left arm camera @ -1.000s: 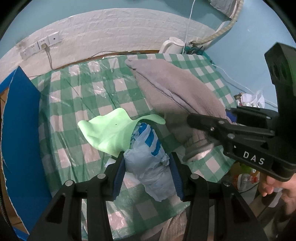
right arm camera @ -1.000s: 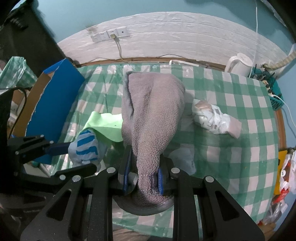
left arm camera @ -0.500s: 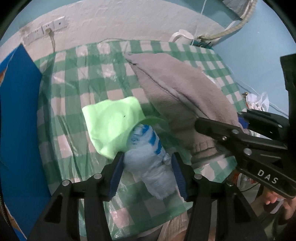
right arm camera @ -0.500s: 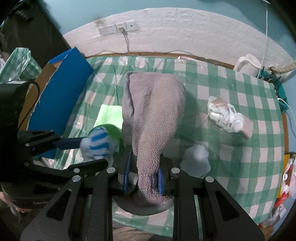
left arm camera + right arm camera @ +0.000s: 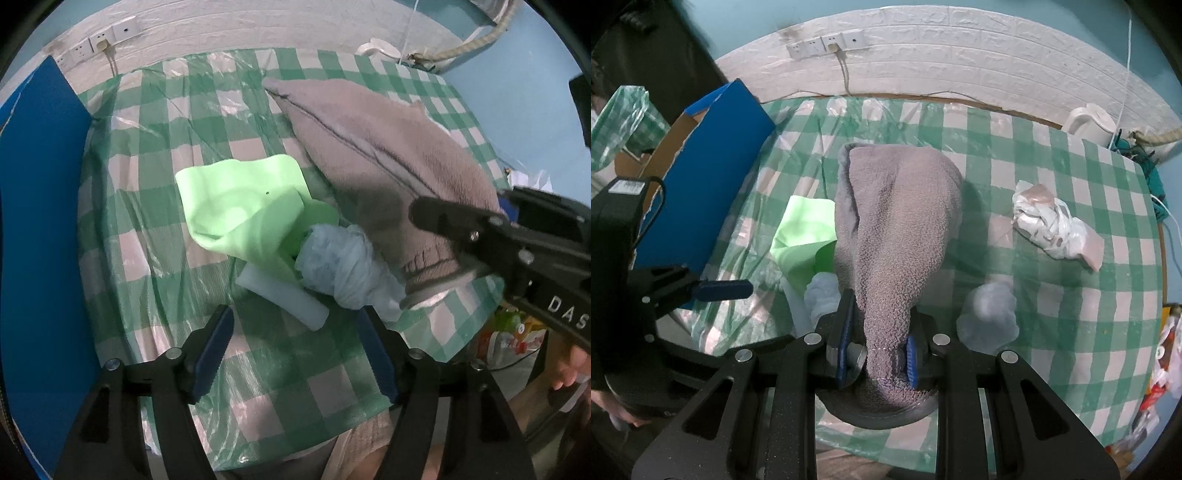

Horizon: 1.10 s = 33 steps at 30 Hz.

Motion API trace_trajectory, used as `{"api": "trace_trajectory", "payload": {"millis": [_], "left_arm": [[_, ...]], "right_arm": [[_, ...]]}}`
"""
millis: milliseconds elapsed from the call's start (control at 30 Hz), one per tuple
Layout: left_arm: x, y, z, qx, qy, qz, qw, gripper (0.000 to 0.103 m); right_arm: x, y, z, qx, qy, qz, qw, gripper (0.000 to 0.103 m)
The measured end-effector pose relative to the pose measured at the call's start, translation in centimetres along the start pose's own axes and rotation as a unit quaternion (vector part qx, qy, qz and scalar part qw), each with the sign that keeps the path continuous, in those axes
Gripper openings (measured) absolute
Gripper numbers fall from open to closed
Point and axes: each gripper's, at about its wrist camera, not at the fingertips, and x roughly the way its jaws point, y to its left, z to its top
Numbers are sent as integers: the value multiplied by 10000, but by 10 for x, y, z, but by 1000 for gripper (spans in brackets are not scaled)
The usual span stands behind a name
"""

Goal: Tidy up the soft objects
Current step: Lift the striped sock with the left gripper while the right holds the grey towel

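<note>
bare checked cloth (image 5: pixel 155 206) left of green rag (image 5: pixel 236 203); blue board (image 5: pixel 37 221) walls left edge.

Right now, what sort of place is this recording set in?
Probably a home room, perhaps a kitchen or dining corner. A table with a green checked plastic cloth stands against a white brick-pattern wall panel with sockets, and a white kettle sits at the table's far corner.

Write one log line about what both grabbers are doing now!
left gripper: jaws just opening, nothing gripped | blue bundle: lying on tablecloth | right gripper: shut on grey towel
</note>
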Motion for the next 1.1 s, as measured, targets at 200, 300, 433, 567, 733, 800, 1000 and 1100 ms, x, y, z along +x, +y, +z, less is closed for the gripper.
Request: {"api": "trace_trajectory", "payload": {"millis": [200, 300, 433, 567, 733, 800, 1000, 1100], "left_arm": [[8, -7, -2, -28, 81, -46, 10000, 71], [10, -15, -2, -46, 125, -218, 9997, 71], [9, -27, 4, 9, 56, -222, 9997, 71], [9, -33, 11, -50, 24, -281, 9996, 71], [13, -44, 21, -78, 9, -241, 9997, 71], [16, -48, 24, -113, 31, -225, 9997, 71], [31, -65, 39, -220, 167, -152, 9995, 71], [41, -69, 40, -145, 237, 9, 9996, 71]], "right_arm": [[-4, -2, -2, 26, -30, -96, 9999, 22], [-8, -8, -4, 90, -56, -147, 9998, 22], [-14, -20, -6, 210, -107, -190, 9995, 22], [-22, -31, -8, 325, -205, -238, 9990, 22], [-26, -41, -13, 418, -231, -300, 9984, 22], [-27, -44, -13, 447, -233, -297, 9983, 22], [-28, -53, -15, 528, -254, -290, 9979, 22], [-28, -58, -17, 582, -244, -297, 9976, 22]]}}
